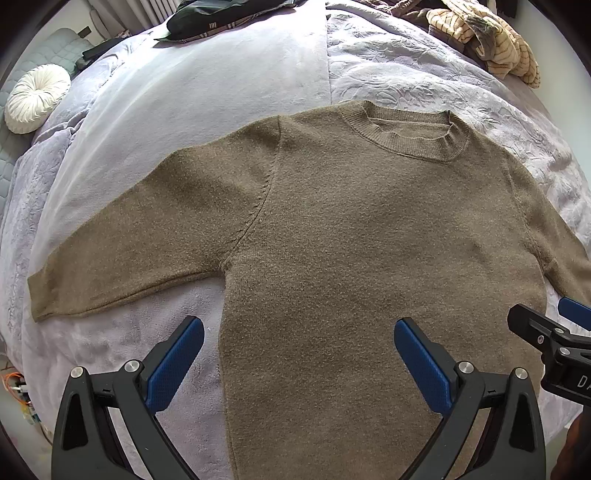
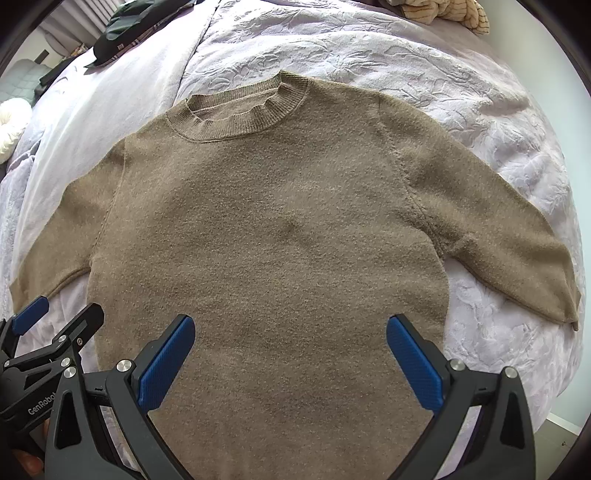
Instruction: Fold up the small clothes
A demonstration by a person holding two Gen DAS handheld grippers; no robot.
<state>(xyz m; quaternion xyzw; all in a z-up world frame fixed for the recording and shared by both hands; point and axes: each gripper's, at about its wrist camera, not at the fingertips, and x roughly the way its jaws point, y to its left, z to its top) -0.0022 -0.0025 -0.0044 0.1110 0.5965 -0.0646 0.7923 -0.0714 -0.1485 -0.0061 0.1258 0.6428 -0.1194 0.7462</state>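
A brown knitted sweater (image 1: 351, 240) is laid flat, front up, on a lilac bedspread (image 1: 406, 66), and it fills the middle of both wrist views. Its ribbed collar (image 1: 406, 136) is seen toward the top of each frame, its hem toward the bottom edge. One sleeve (image 1: 122, 251) is stretched out to the left of the left wrist view; the other sleeve (image 2: 498, 236) is spread toward the right of the right wrist view, its cuff near the right edge.

The left gripper (image 1: 299, 354) is shown at the bottom of its own view with both blue pads (image 1: 173, 365) spread wide and nothing held between them. The left pad is seen over bare bedspread just beside the sweater's side edge, the right pad over the body of the garment (whether either pad touches the cloth cannot be told). The right gripper (image 2: 290, 350) is likewise released, its pads (image 2: 413, 365) parted over the lower body of the sweater, and nothing is grasped.

A smooth pale sheet (image 1: 221, 85) is spread over the upper left of the bed. A dark garment (image 1: 221, 18) is seen at the top of the frame, a beige striped garment (image 1: 484, 40) at the upper right, and a round white pleated cushion (image 1: 37, 98) at the far left.
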